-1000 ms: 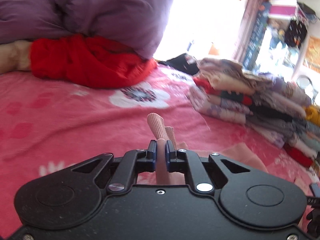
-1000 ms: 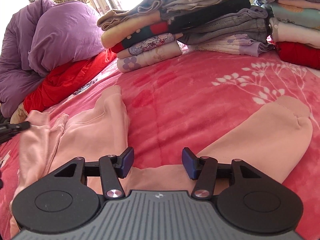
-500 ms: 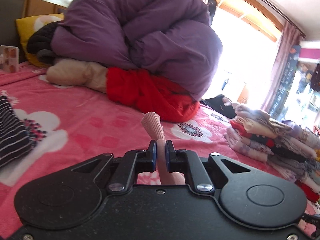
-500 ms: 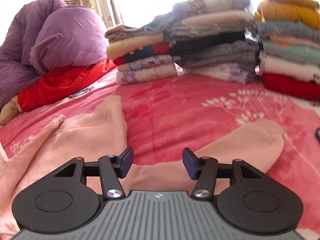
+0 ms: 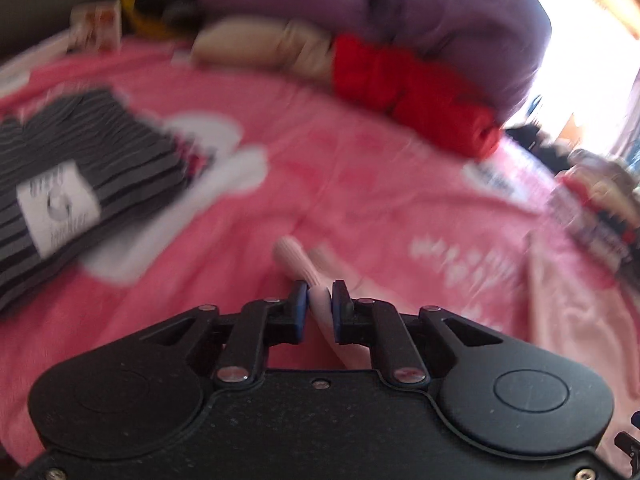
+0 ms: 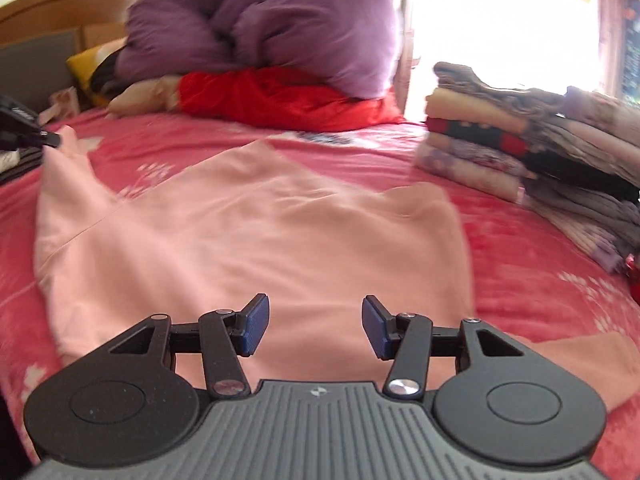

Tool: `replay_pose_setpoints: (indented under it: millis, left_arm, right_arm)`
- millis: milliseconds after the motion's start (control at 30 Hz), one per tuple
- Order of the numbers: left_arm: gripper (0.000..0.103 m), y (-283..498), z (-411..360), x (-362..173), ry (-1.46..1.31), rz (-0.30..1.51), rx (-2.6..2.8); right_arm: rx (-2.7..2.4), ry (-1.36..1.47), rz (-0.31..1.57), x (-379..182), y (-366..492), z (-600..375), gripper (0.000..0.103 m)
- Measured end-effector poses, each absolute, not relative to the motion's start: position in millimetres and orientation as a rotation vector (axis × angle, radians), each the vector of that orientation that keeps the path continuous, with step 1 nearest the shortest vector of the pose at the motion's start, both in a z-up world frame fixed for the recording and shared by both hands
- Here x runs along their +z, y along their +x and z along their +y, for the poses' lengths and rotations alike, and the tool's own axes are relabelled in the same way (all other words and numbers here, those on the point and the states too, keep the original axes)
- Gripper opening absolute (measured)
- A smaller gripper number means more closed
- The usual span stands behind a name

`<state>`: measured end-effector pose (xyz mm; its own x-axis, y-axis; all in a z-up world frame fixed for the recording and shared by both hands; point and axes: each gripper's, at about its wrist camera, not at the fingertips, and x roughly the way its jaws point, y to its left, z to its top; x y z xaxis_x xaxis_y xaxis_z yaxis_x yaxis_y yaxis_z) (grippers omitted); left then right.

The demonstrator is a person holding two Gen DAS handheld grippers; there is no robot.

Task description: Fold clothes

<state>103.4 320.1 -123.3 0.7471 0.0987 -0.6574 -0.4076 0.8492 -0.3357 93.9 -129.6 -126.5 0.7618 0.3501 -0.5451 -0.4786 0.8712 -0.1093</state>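
Note:
A pale pink sweatshirt [image 6: 260, 220] lies spread on the pink bed cover [image 6: 540, 288]. My left gripper [image 5: 320, 304] has the ribbed cuff [image 5: 294, 258] of its left sleeve between the jaws. The jaws are opening and the cuff sags to the left, loose between the pads. In the right wrist view that gripper's tip [image 6: 48, 140] shows at the far left, at the end of the stretched-out sleeve [image 6: 68, 176]. My right gripper [image 6: 314, 320] hovers over the sweatshirt's near edge, jaws wide but closing slightly, with nothing between them. The other sleeve [image 6: 580, 364] lies to the lower right.
Stacks of folded clothes [image 6: 520, 152] stand on the right of the bed. A purple duvet [image 6: 280, 32] and a red garment [image 6: 280, 96] lie piled at the headboard end. A folded striped garment [image 5: 80, 176] lies at the left.
My left gripper swung left with the cuff, drawing the sleeve outward, and its jaws widened. The right gripper turned left, from the right sleeve to over the sweatshirt's body.

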Motion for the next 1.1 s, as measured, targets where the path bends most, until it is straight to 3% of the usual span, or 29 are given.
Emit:
replay_pose_setpoints:
  millis: [67,400,467,533,567,667,733,833,900,933,967,1100]
  left_arm:
    - [0.028,99.9,329.6,-125.2,-0.54,0.657,0.299]
    - [0.028,121.1,345.3,-134.2,-0.631,0.666,0.263]
    - [0.013,124.9,339.5,-132.4,-0.574,0.667,0.229]
    - [0.003,125.7,333.1,-126.7,-0.498,0.629,0.229]
    - [0.003,121.5,331.8,-121.3,-0.479,0.565,0.234]
    - [0.003,116.9,331.3,-113.7,-0.445,0.488,0.246]
    - [0.003,124.3,327.8,-121.5,-0.385,0.547,0.283]
    - [0.005,130.6,328.2,-133.2,-0.375,0.64,0.341]
    - [0.012,126.6,332.2,-129.5,-0.414,0.629,0.345]
    - [0.023,123.7,334.1,-126.4,-0.424,0.614,0.351]
    - [0.027,120.8,335.5,-123.8,-0.431,0.594,0.361]
    - [0.028,111.7,333.0,-114.4,-0.425,0.541,0.333]
  right_arm:
    - [0.491,-0.273,0.55,-127.1,86.4,-112.9,0.051]
    - [0.833,-0.437,0.493,-123.0,21.8,12.1,0.051]
    - [0.83,-0.552,0.488,-132.3,17.9,38.9,0.051]
    - [0.815,-0.606,0.509,-140.0,21.2,54.1,0.045]
    - [0.818,-0.595,0.539,-142.6,26.5,55.7,0.029]
    - [0.893,-0.472,0.668,-133.9,45.4,45.3,0.015]
    - [0.985,-0.366,0.699,-114.6,51.3,30.2,0.015]
    - [1.03,-0.52,0.774,-118.9,50.6,38.1,0.018]
    - [0.993,-0.611,0.686,-121.8,35.6,44.6,0.037]
    - [0.985,-0.601,0.657,-118.3,30.0,45.5,0.038]
    - [0.967,-0.561,0.628,-113.1,26.5,45.7,0.039]
    - [0.954,-0.493,0.563,-105.9,18.5,55.5,0.048]
